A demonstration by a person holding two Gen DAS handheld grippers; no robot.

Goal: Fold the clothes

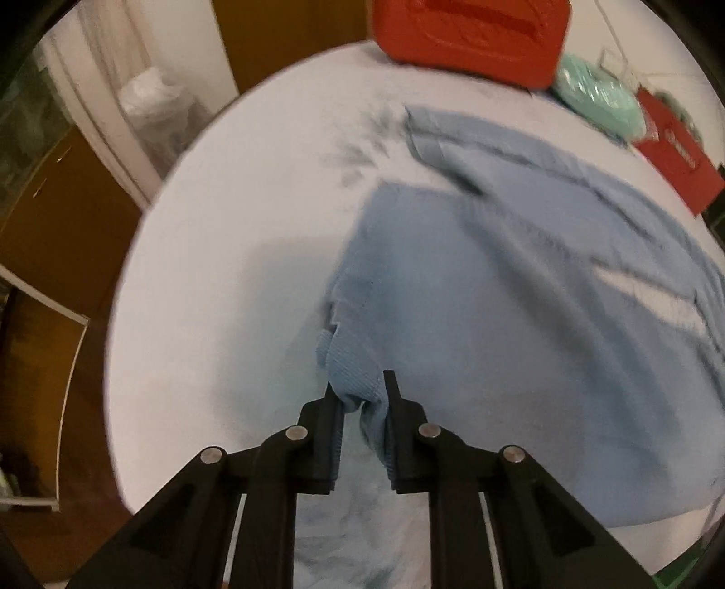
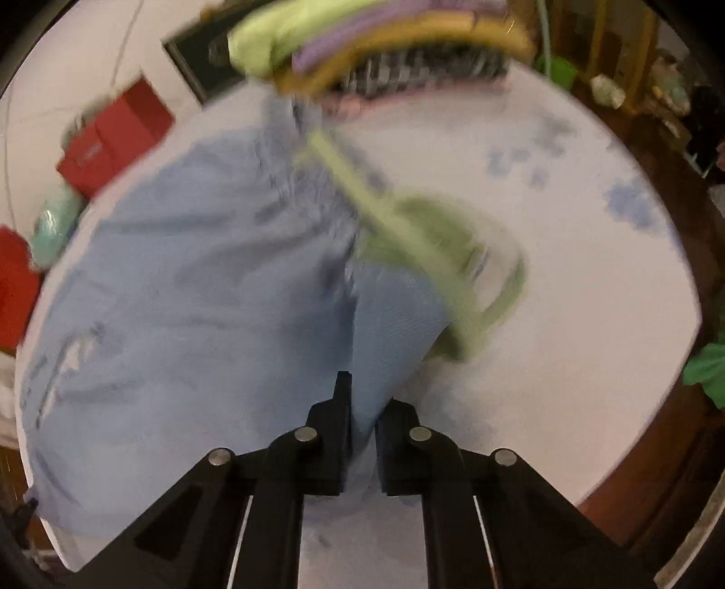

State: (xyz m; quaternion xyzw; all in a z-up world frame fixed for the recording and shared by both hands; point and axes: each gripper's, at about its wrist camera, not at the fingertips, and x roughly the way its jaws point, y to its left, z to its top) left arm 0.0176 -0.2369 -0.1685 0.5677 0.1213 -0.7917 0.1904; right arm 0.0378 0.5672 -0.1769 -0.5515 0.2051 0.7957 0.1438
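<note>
Blue garment point(image 1: 521, 281) spread over a white round table point(image 1: 217, 253), one ribbed edge bunched between the fingers of the left gripper point(image 1: 360, 389), clenched on that cloth. Same garment point(image 2: 190, 281) seen from the other side, a narrow fold running down into the right gripper point(image 2: 362, 398), likewise closed on the cloth. Both pinched parts lifted off the tabletop, rest of the fabric lying rumpled across it. Just beside the right-hand fold, a green item point(image 2: 435, 263), too blurred to name, possibly another piece of clothing, resting on the table point(image 2: 566, 317). Farther out, a stack of folded clothes point(image 2: 376, 45) in green, purple and yellow at the far rim. In the left view, a red bag point(image 1: 471, 36) at the far edge, a mint-green bundle point(image 1: 598, 95) next to it, and a red box point(image 1: 679, 154) beyond.
</note>
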